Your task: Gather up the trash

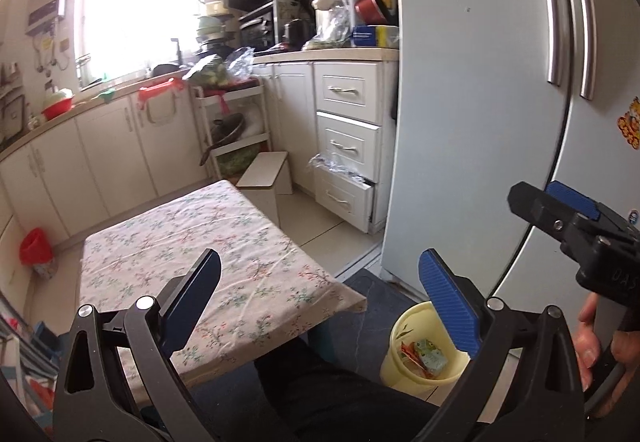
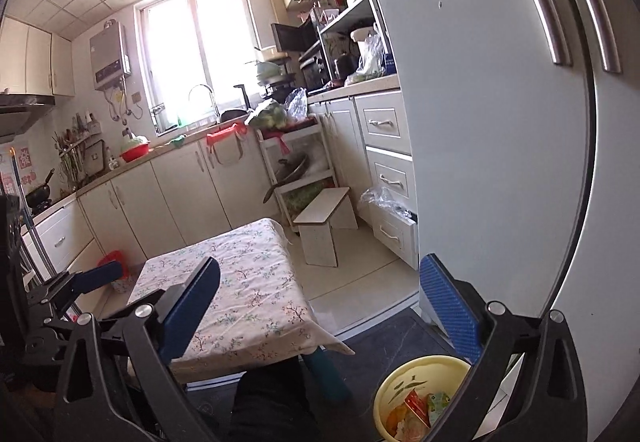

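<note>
A pale yellow trash bin (image 1: 400, 366) stands on the dark floor mat beside the fridge, with several colourful wrappers (image 1: 424, 356) inside; it also shows in the right wrist view (image 2: 394, 386) with its wrappers (image 2: 420, 408). My left gripper (image 1: 320, 302) is open and empty, above the table's near corner. My right gripper (image 2: 320, 306) is open and empty, above the bin and table edge. The right gripper also shows in the left wrist view (image 1: 560, 210), in front of the fridge. The left gripper shows in the right wrist view (image 2: 96, 278). The floral tablecloth table (image 1: 192, 242) shows no trash.
A white fridge (image 1: 480, 102) fills the right side. A small wooden stool (image 1: 266, 178) stands beyond the table. White cabinets with a partly open bottom drawer (image 1: 344, 198) line the back. A red-lined bin (image 1: 36, 250) stands on the floor at left. A dark trouser leg (image 1: 320, 394) is below.
</note>
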Available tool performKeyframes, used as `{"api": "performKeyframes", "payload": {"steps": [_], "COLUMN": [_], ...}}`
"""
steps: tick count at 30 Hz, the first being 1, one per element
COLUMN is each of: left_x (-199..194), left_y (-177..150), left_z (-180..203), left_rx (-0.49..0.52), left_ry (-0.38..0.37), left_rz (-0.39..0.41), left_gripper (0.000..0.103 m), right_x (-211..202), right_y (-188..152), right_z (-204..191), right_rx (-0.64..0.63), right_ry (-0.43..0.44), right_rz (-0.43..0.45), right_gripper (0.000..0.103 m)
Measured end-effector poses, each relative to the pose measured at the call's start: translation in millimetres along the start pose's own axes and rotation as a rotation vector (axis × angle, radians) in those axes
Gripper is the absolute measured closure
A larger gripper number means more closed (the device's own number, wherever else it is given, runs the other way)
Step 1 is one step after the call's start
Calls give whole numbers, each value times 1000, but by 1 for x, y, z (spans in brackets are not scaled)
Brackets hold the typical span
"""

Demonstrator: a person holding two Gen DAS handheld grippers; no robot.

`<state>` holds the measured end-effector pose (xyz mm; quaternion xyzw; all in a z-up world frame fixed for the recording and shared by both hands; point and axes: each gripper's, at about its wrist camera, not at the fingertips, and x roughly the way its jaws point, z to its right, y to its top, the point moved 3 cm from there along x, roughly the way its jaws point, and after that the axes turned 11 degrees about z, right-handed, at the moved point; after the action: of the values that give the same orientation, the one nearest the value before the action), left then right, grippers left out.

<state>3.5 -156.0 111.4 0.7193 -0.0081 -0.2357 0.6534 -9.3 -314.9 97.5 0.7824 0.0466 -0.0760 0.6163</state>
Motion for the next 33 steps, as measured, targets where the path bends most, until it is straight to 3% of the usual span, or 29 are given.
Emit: {"api": "performKeyframes", "payload": {"steps": [7,18,33], "left_x": [-16,-20,-25], "left_y": [-3,-6,-5], "left_z": [-22,-20,-13], "left_rx": [-62,-56,-42], "left_ry": [105,70,82], "left_rz": [20,10,20], "left_gripper": [8,8,8], "right_x": [1,-2,-5], "right_y": [-7,-6,-7], "right_z": [-10,-15,-15], "right_rx": [-8,-7,-9], "right_ry": [22,27,30], "right_rz": [-15,-10,-10], "right_gripper": [7,7,7]}}
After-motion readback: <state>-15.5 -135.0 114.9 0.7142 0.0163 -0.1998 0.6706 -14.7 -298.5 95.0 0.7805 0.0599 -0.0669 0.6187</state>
